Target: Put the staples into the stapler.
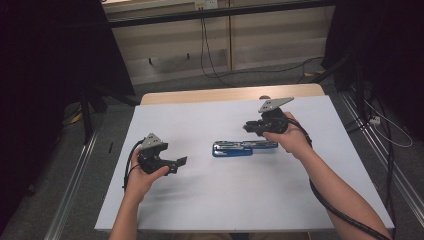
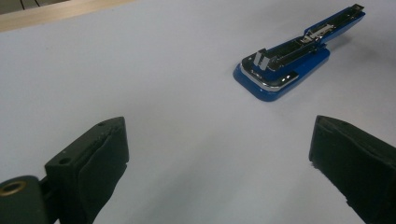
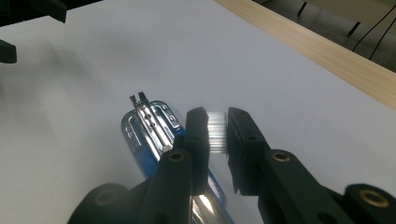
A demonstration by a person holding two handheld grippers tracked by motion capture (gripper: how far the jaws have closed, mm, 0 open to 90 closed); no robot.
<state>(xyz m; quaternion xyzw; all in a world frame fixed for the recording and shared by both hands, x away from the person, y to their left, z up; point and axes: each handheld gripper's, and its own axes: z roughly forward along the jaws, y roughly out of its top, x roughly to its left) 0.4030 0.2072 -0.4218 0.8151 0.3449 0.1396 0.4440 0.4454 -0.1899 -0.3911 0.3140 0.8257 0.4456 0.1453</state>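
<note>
A blue stapler [image 1: 239, 148] lies swung open and flat on the white table top [image 1: 210, 200], its metal staple channel facing up [image 2: 285, 65]. My right gripper [image 1: 249, 127] hovers just above the stapler's right end, shut on a short silvery strip of staples [image 3: 217, 135]; the open stapler [image 3: 149, 126] lies right below its jaws. My left gripper [image 1: 181, 162] is left of the stapler, a little apart from it and pointing toward it. Its jaws stand wide open with nothing between them [image 2: 217, 149].
The wooden table edge [image 1: 225, 93] runs along the back of the white top. Beyond it lie grey floor and black cables [image 1: 210, 60]. Dark curtains [image 1: 45, 60] stand at both sides, and metal rails [image 1: 75, 185] run along the floor.
</note>
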